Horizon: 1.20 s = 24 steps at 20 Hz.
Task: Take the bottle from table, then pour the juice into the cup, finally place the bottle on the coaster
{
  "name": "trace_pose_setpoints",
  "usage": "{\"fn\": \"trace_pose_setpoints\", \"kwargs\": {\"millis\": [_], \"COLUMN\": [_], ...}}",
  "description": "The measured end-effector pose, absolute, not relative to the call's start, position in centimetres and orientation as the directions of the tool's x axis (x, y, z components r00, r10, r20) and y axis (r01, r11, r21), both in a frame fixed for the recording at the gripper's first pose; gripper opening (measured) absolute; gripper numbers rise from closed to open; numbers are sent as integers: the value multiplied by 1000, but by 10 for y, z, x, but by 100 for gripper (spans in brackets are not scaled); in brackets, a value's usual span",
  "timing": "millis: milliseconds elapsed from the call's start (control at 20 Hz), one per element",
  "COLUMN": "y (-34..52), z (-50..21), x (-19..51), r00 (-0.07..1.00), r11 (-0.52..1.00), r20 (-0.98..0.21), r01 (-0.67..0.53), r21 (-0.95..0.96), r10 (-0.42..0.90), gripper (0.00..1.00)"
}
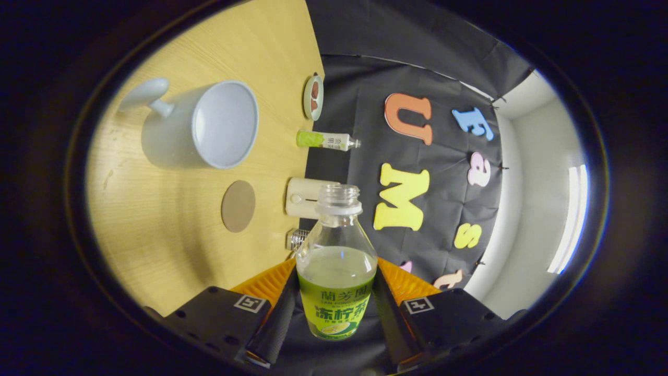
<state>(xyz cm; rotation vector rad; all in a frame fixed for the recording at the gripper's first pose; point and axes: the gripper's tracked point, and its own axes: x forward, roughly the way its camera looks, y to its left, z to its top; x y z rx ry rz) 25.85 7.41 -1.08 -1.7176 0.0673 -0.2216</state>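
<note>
So the gripper (336, 305) was clamped on the lemon-tea bottle (336, 271), both fingers pressing the labelled lower body from either side, with the bottle standing straight out ahead of them, cap off and neck open. The whole view was rolled over sideways, so I'd guess the bottle was already tipped toward the pour. It was clear plastic, roughly half full of pale greenish juice, so probably light but with liquid that would slosh and shift the weight as it tilted. Thin plastic like that tends to give under a squeeze (and with no cap on, a hard pinch could push juice up the neck), so holding it low on the label, where the wall is straight and the wrap adds a bit of friction, looked like the sensible spot. The pale blue cup (201, 125) sat on the wooden table (156, 250) well beyond the fingers and off to the left, mouth facing the camera and looking empty inside. The round brown coaster (238, 206) lay between the cup and the bottle, nearer the fingers. Nothing was pouring yet as far as I could tell.
</note>
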Motion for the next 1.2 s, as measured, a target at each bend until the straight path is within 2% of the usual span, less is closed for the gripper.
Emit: {"fn": "trace_pose_setpoints", "kwargs": {"millis": [1200], "y": [86], "z": [7], "x": [244], "r00": [967], "r11": [-349], "r20": [179], "r01": [107], "r21": [-931], "r10": [-180], "gripper": [81]}}
